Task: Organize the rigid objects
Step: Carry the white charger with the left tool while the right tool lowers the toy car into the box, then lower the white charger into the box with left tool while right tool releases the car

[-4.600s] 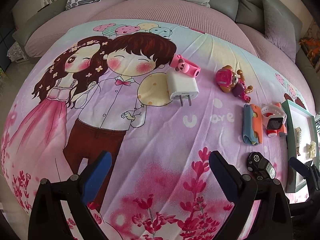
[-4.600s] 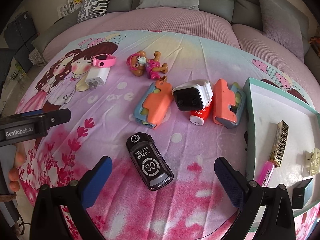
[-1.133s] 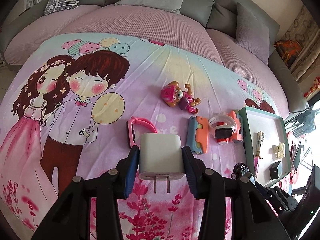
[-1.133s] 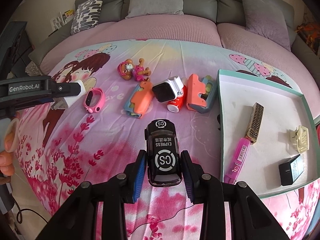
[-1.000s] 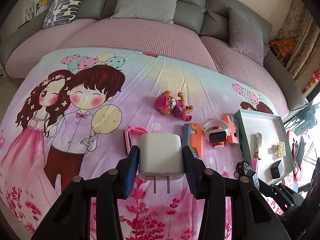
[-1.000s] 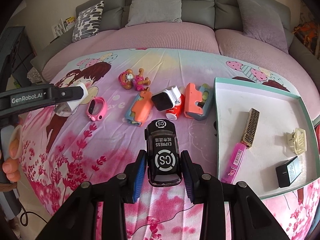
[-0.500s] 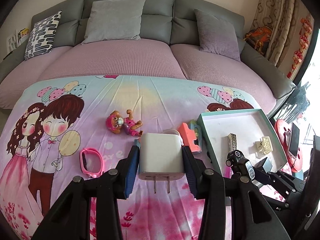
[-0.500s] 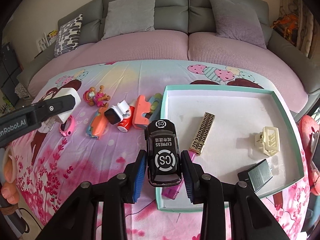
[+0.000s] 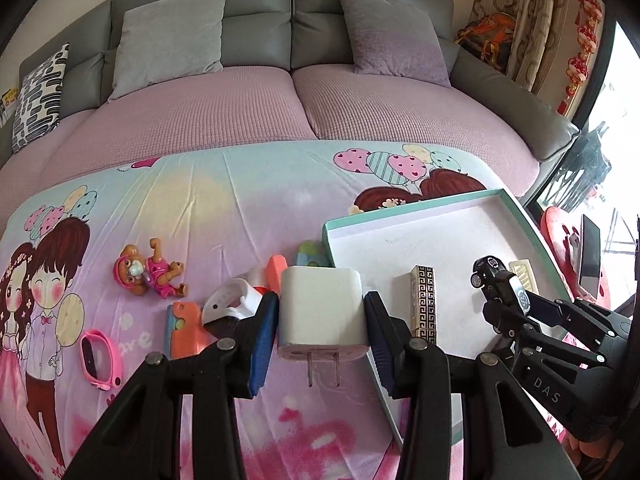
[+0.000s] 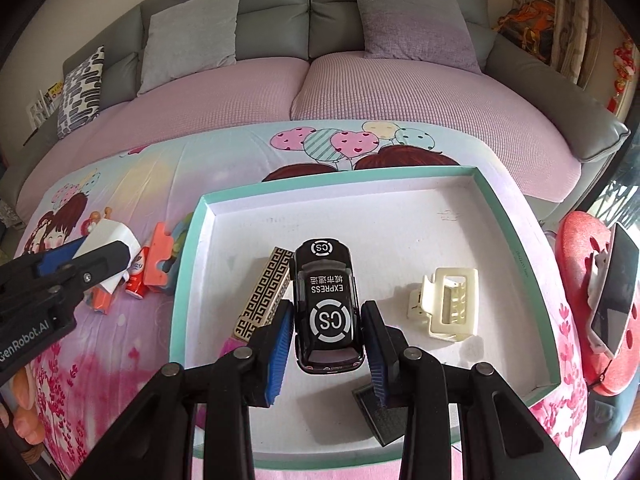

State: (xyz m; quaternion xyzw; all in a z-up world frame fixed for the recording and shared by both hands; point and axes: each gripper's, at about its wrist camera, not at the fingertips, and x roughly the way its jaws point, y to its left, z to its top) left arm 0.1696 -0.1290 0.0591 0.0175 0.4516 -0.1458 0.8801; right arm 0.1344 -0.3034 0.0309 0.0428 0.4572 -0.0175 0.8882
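My left gripper (image 9: pixel 322 316) is shut on a white plug charger (image 9: pixel 322 312), prongs toward the camera, held above the bedspread at the left edge of the teal-rimmed tray (image 9: pixel 404 208). My right gripper (image 10: pixel 325 320) is shut on a black toy car (image 10: pixel 325 300) and holds it over the middle of the tray (image 10: pixel 340 178). In the tray lie a gold patterned bar (image 10: pixel 264 292), a cream hair clip (image 10: pixel 448 306) and a black block (image 10: pixel 374 412). The car also shows in the left wrist view (image 9: pixel 498 278).
On the bedspread left of the tray lie a pup toy figure (image 9: pixel 146 274), a pink watch band (image 9: pixel 98 360), orange and blue clip pieces (image 9: pixel 184 330) and a white smartwatch (image 9: pixel 230 302). Grey sofa cushions (image 9: pixel 168 40) stand behind. A red stool with a phone (image 10: pixel 612 300) stands to the right.
Both grippers have moved right toward the tray with their loads. The car has gone from over the tray's left part to over its middle. The charger is now at the tray's left edge.
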